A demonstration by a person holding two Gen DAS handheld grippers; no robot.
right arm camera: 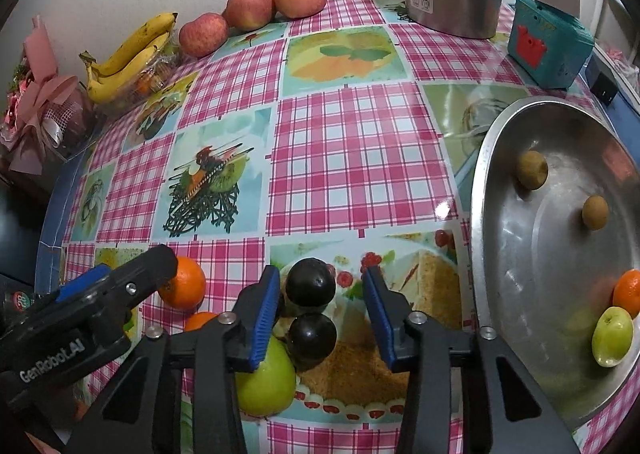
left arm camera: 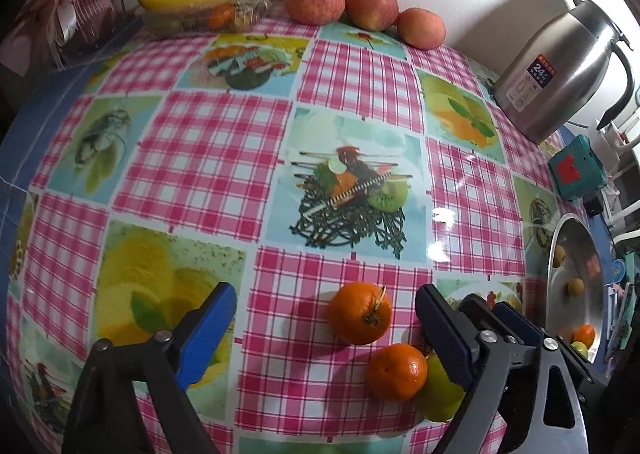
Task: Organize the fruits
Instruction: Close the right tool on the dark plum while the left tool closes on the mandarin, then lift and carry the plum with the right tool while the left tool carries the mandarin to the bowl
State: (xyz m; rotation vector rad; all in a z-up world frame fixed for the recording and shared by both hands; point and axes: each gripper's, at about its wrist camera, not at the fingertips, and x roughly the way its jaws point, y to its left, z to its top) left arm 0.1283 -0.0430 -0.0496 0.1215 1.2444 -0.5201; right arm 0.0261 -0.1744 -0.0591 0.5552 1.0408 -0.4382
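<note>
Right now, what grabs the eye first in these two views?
The loud pink plaid tablecloth with fruit prints. On it, two dark plums sit between the open right gripper fingers, and an orange lies ahead of the open left gripper. To the right, a steel basin already holds some fruit.

left hand-held gripper [left arm camera: 326, 328]: jaws wide | right hand-held gripper [right arm camera: 323, 314]: jaws apart, seemingly low

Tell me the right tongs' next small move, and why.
Probably ease the right tongs forward and down, then close on the farther dark plum. They stand open with both plums between the blue pads, and the metal basin, already holding fruit, sits just to the right.
</note>
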